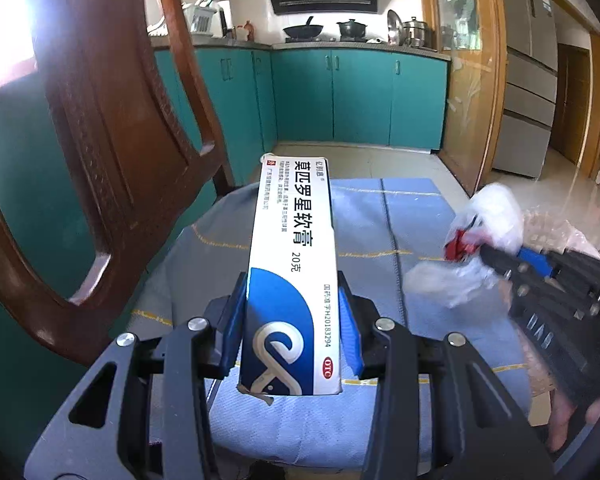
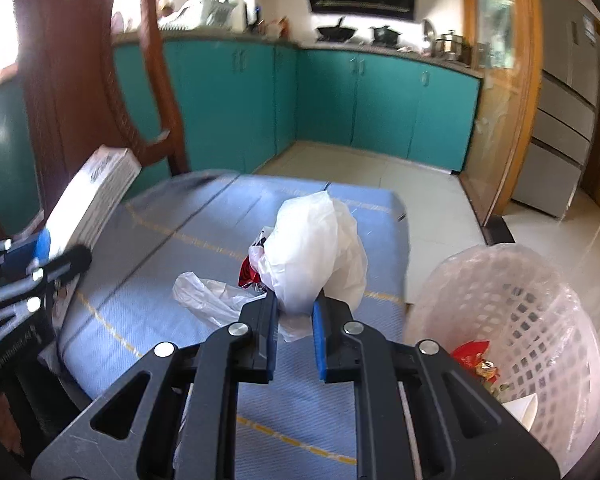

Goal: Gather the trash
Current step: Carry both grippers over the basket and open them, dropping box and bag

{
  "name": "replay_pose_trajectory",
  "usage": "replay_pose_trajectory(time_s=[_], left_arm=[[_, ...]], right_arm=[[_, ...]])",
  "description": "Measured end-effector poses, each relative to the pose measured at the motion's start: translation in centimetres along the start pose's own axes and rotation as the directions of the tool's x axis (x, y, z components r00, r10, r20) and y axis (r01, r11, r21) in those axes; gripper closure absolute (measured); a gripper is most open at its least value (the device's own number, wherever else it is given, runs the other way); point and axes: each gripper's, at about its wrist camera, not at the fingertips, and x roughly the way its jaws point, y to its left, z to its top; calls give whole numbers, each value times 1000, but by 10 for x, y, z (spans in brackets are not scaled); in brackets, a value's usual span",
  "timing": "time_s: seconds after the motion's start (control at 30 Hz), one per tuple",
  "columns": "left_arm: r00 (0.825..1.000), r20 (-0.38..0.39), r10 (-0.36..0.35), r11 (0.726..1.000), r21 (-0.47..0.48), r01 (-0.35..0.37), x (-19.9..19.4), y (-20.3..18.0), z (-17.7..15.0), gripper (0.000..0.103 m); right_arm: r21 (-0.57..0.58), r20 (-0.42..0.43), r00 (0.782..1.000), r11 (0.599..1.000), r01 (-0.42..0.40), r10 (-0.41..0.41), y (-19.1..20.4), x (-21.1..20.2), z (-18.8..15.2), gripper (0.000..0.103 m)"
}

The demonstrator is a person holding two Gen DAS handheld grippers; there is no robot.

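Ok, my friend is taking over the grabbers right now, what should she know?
Left gripper: shut on the box, held up over the blue cloth.
Right gripper: shut on the white bag, also above the cloth.
Bin: on the right beside the table, already holding some wrappers.
Left to do: drop the bag and the box into the bin.

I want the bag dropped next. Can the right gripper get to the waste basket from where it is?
Probably yes. The right gripper is shut on the white plastic bag above the blue cloth, and the lined waste basket stands open-topped just to its right, with nothing visible between them.
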Motion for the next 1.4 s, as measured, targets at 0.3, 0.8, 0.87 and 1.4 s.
replay_pose_trajectory(time_s=[0.3,0.8,0.87,1.4], left_arm=[[990,41,-134,988,83,131,-26,-56,10,61],[854,-159,-496,810,270,521,9,-214,10,55],[841,-181,-510,798,266,541,12,-223,8,37],[958,7,-287,950,133,284,-25,-111,8,5]], right_arm=[[188,70,990,977,105,-120,-92,-44,-8,88],[449,-41,955,849,279,-292,-217,-79,-61,87],[439,-52,959,856,272,-278,-217,-77,-61,87],[415,31,943,863,289,-331,-190,-93,-55,48]])
